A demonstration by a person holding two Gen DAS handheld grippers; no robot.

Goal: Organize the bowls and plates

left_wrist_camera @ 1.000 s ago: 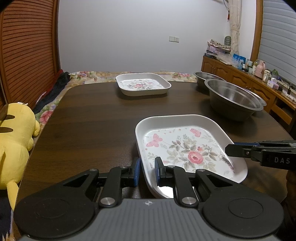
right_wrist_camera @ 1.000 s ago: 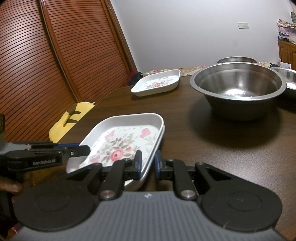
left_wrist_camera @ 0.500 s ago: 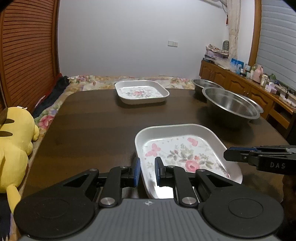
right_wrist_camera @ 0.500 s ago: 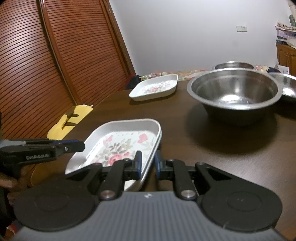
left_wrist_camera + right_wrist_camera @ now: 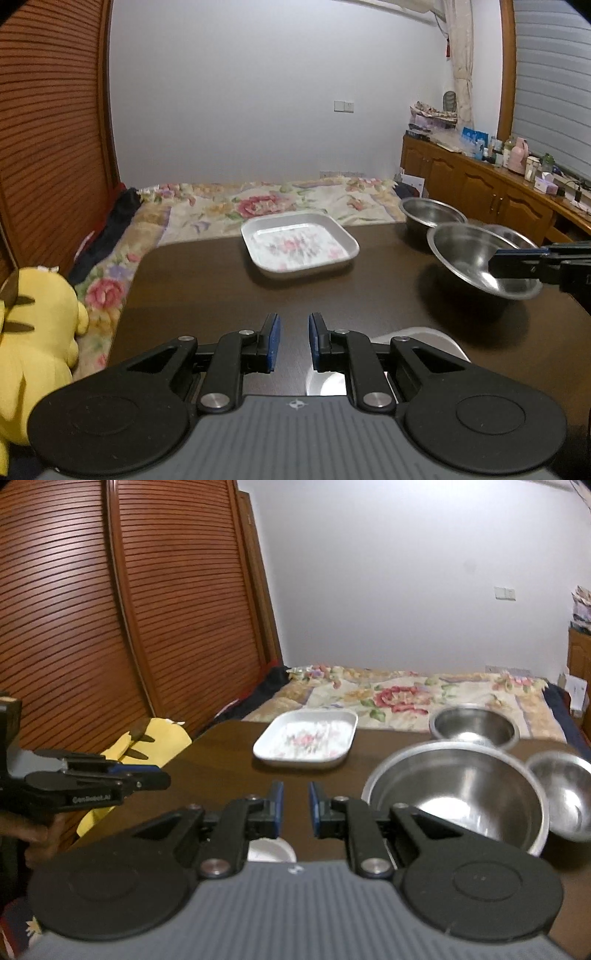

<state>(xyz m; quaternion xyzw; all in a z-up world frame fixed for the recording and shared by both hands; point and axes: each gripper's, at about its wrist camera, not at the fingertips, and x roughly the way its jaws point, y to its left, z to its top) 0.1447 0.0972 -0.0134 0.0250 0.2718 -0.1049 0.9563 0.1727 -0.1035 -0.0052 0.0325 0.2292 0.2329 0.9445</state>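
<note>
My left gripper [image 5: 293, 341] hangs over the near edge of the table [image 5: 207, 288], its jaws parted with only bare wood between the blue pads [image 5: 272, 343]. My right gripper [image 5: 295, 808] is the same: jaws apart, gripping nothing. Both are raised off the table. The near plate [image 5: 424, 334] lies at the near edge, mostly hidden under my left gripper's body, and only a bit of its white rim shows. The far plate [image 5: 299, 247], white with flowers, sits by the far edge. The big bowl [image 5: 456, 797] stands toward the right edge, with a small bowl [image 5: 565, 794] just beside it on the right and a third bowl [image 5: 474, 725] behind it near the far edge. A yellow plush [image 5: 33, 339] rests off the left edge.
</note>
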